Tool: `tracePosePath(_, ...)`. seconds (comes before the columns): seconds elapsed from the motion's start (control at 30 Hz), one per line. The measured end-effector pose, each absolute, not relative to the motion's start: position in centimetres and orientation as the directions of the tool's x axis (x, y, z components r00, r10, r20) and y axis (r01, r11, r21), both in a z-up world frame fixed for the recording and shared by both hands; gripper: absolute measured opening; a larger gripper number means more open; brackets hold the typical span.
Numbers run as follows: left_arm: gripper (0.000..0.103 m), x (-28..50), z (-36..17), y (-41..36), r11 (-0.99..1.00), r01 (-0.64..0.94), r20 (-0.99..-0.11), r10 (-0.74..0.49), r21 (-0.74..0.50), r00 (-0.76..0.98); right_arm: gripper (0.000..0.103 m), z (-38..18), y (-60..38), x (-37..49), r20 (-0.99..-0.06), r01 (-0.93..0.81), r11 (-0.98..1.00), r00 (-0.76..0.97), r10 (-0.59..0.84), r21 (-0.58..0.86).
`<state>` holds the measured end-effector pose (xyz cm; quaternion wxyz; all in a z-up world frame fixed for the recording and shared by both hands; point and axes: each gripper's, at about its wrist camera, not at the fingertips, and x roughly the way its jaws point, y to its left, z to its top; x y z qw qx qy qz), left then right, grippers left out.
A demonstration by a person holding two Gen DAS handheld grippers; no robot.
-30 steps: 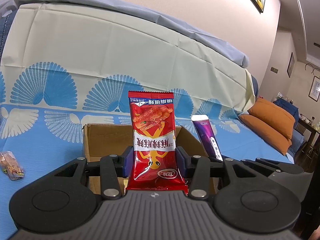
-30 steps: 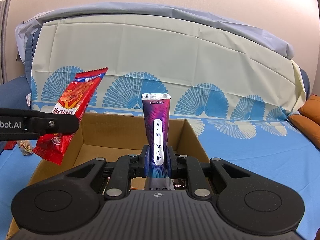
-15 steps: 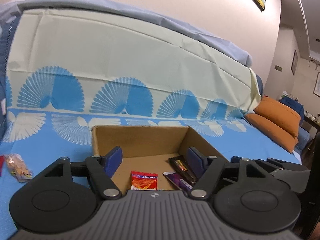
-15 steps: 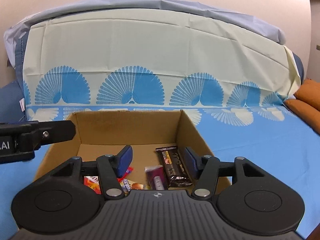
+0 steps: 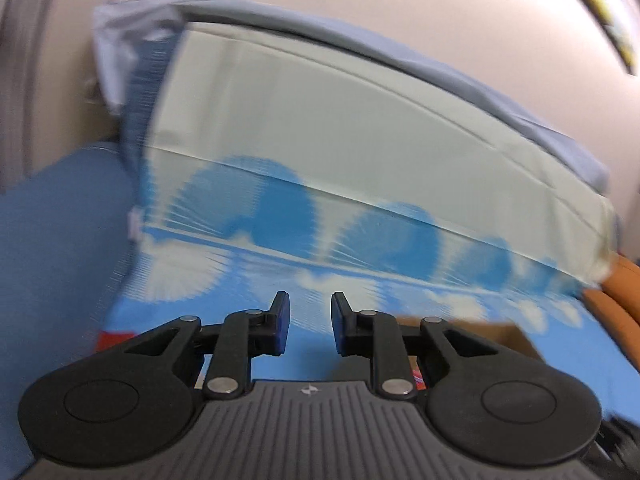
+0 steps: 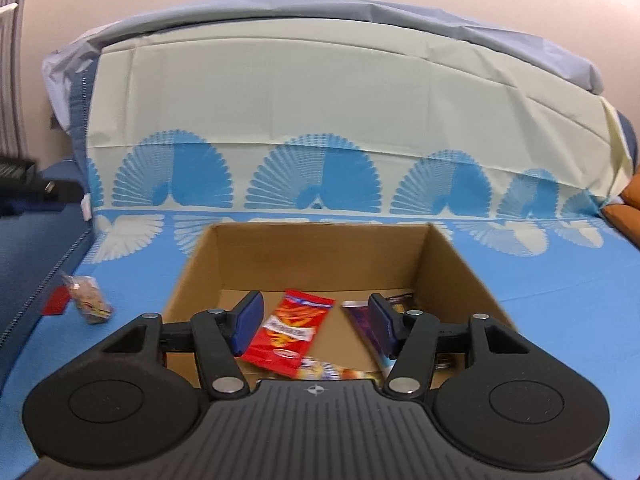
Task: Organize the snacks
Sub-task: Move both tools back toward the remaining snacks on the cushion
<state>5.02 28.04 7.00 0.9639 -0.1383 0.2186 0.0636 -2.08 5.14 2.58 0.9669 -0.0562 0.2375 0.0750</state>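
At the far left of the right wrist view a pale wall (image 6: 36,60) with a ribbed white edge gives way to a dark blue armrest (image 6: 28,248), and a black blurred piece of the other tool pokes in just above it. Beside the armrest, on the bright blue sheet (image 6: 132,292), lie a small red scrap (image 6: 56,301) and, touching it, a clear snack bag (image 6: 89,299) with brownish contents, well apart from the box. The sheet runs up the backrest as a cream cloth printed with blue fans (image 6: 316,184), topped by a grey-blue cover (image 6: 280,10). In the middle stands an open cardboard box (image 6: 320,248) on the seat; inside, a red snack packet (image 6: 290,330) lies flat on the floor of the box, a purple packet (image 6: 362,320) lies to its right, partly hidden by a finger, and other wrappers show near the front wall, too blurred to name. The right gripper (image 6: 316,322) hangs over the front of the box with its jaws spread wide and nothing between them. At the right edge an orange cushion (image 6: 622,212) rests on the seat. The left wrist view is smeared by motion: a blue armrest on the left, the same fan cloth across the middle, a corner of the cardboard box (image 5: 516,338) low on the right, orange cushions (image 5: 616,300) beyond. The left gripper (image 5: 307,322) shows its jaws parted by a narrow gap, holding nothing, with only blue sheet behind them.
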Motion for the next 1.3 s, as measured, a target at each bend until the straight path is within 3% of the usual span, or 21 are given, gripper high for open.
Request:
tracePosePath(0.17, 0.025, 6.7, 4.6, 33.0, 0.909, -0.329, -0.486, 0.173, -0.257, 0.857, 0.035, 2.4, 7.2, -2.0, -0.467, -0.243, 0.970, 0.860, 0.208, -0.015)
tracePosePath(0.27, 0.025, 7.3, 2.7, 35.5, 0.857, -0.447, -0.560, 0.245, -0.257, 0.791, 0.034, 2.4, 8.9, -2.2, -0.454, -0.293, 0.956, 0.853, 0.256, -0.011)
tracePosePath(0.43, 0.025, 6.9, 2.6, 39.0, 0.784, -0.529, -0.570, 0.283, -0.326, 0.771, 0.035, 2.5, 12.9, -0.7, -0.500, -0.390, 0.921, 0.796, 0.341, 0.007)
tracePosePath(0.5, 0.025, 6.4, 2.6, 40.0, 0.746, -0.571, -0.575, 0.313, -0.344, 0.756, 0.039, 2.7, 15.6, 1.1, -0.533, -0.426, 0.904, 0.756, 0.381, 0.042)
tracePosePath(0.57, 0.025, 5.9, 2.6, 40.7, 0.711, -0.607, -0.584, 0.338, -0.355, 0.738, 0.066, 2.5, 18.9, 2.5, -0.556, -0.444, 0.895, 0.733, 0.391, 0.045)
tracePosePath(0.63, 0.025, 5.6, 2.6, 41.3, 0.690, -0.628, -0.592, 0.351, -0.360, 0.725, 0.074, 2.0, 22.3, 4.0, -0.567, -0.471, 0.881, 0.714, 0.411, 0.044)
tracePosePath(0.73, 0.025, 5.2, 2.6, 42.3, 0.663, -0.644, -0.601, 0.350, -0.382, 0.718, 0.075, 0.4, 26.8, 6.0, -0.598, -0.506, 0.863, 0.688, 0.412, 0.012)
tracePosePath(0.83, 0.025, 4.6, 2.7, 43.0, 0.642, -0.656, -0.601, 0.359, -0.396, 0.714, 0.082, -1.8, 30.2, 8.1, -0.657, -0.536, 0.844, 0.631, 0.413, 0.016)
tracePosePath(1.0, 0.025, 4.4, 2.8, 43.3, 0.643, -0.650, -0.595, 0.355, -0.405, 0.721, 0.082, -5.8, 33.6, 10.6, -0.729, -0.574, 0.818, 0.546, 0.412, 0.032)
tracePosePath(1.1, 0.025, 4.1, 2.9, 43.5, 0.642, -0.649, -0.595, 0.352, -0.408, 0.722, 0.083, -7.9, 35.3, 10.6, -0.758, -0.606, 0.795, 0.533, 0.376, -0.032)
tracePosePath(1.13, 0.025, 4.2, 2.8, 43.6, 0.642, -0.649, -0.597, 0.351, -0.408, 0.722, 0.082, -8.4, 35.7, 10.5, -0.764, -0.618, 0.785, 0.532, 0.365, -0.055)
tracePosePath(1.2, 0.025, 4.4, 2.7, 43.6, 0.642, -0.648, -0.598, 0.347, -0.410, 0.722, 0.067, -9.2, 36.2, 10.6, -0.770, -0.635, 0.767, 0.531, 0.354, -0.086)
tracePosePath(1.23, 0.025, 4.5, 2.7, 43.7, 0.642, -0.648, -0.600, 0.346, -0.410, 0.722, 0.055, -9.4, 36.2, 10.6, -0.773, -0.638, 0.764, 0.530, 0.347, -0.094)
tracePosePath(1.3, 0.025, 4.5, 2.6, 43.7, 0.643, -0.645, -0.599, 0.342, -0.412, 0.724, 0.051, -9.4, 35.8, 10.6, -0.769, -0.642, 0.761, 0.532, 0.355, -0.092)
